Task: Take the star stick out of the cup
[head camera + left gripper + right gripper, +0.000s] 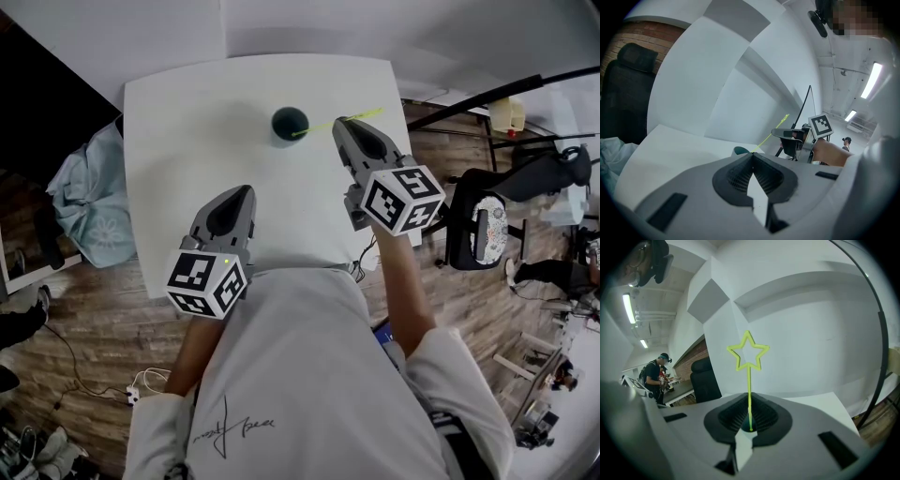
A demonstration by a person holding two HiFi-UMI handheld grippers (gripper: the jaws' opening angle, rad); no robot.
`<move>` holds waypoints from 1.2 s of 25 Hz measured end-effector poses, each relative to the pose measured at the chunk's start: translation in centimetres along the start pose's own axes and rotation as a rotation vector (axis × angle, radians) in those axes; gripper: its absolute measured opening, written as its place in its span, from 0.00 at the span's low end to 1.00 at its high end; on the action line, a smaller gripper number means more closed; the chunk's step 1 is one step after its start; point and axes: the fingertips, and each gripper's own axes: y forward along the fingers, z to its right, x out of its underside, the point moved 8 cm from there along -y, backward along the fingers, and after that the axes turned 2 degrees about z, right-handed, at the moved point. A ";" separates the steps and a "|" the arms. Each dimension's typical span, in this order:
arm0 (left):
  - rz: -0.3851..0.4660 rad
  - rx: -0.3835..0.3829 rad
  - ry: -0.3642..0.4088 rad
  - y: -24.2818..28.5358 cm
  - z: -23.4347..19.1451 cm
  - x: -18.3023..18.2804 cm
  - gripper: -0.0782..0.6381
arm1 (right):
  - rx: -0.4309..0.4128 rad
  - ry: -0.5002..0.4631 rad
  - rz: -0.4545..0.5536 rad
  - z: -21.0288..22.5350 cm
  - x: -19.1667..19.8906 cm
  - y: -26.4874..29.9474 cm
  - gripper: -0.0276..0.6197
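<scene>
Yellow-green and thin, the star stick (317, 127) slants out of a small, round, dark green cup (290, 121) on the smooth white table (187, 122) in the head view. Its lower end is at the cup's rim. The grey right gripper (340, 123) has its tip on the shaft just right of the cup, and the left gripper (248, 191) hovers well short of it.

In the left gripper view, the ribbed dark pads meet with nothing between them. The cup's rim shows just beyond the tip.

In the right gripper view, the jaws are closed on the shaft. The hollow five-pointed star stands above them, and the stick's foot ends at the dark cup below.
</scene>
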 end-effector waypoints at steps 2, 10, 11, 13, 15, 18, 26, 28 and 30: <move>0.000 0.004 0.001 0.0 0.1 0.0 0.12 | 0.001 0.000 0.004 -0.1 -0.1 -0.2 0.08; -0.003 0.020 0.008 0.1 0.2 0.0 0.12 | 0.006 -0.010 0.004 -0.4 -0.4 -1.1 0.08; -0.003 0.022 0.009 0.1 0.3 0.0 0.12 | 0.006 -0.010 0.006 -0.4 -0.5 -1.2 0.08; -0.004 0.026 0.011 0.1 0.4 0.0 0.12 | 0.006 -0.012 0.011 -0.5 -0.7 -1.5 0.08; -0.006 0.029 0.013 0.2 0.5 0.0 0.12 | 0.005 -0.014 0.017 -0.6 -0.9 -1.7 0.08; -0.009 0.031 0.015 0.2 0.5 0.1 0.12 | 0.004 -0.016 0.023 -0.7 -1.1 -2.1 0.08; -0.012 0.040 0.022 0.2 0.8 0.1 0.12 | 0.001 -0.023 0.034 -1.1 -1.5 -3.1 0.08; -0.013 0.044 0.024 0.1 0.8 0.1 0.12 | 0.000 -0.024 0.036 -1.3 -1.5 -3.3 0.08; -0.016 0.046 0.025 0.1 0.8 0.1 0.12 | -0.001 -0.023 0.034 -1.3 -1.4 -3.4 0.08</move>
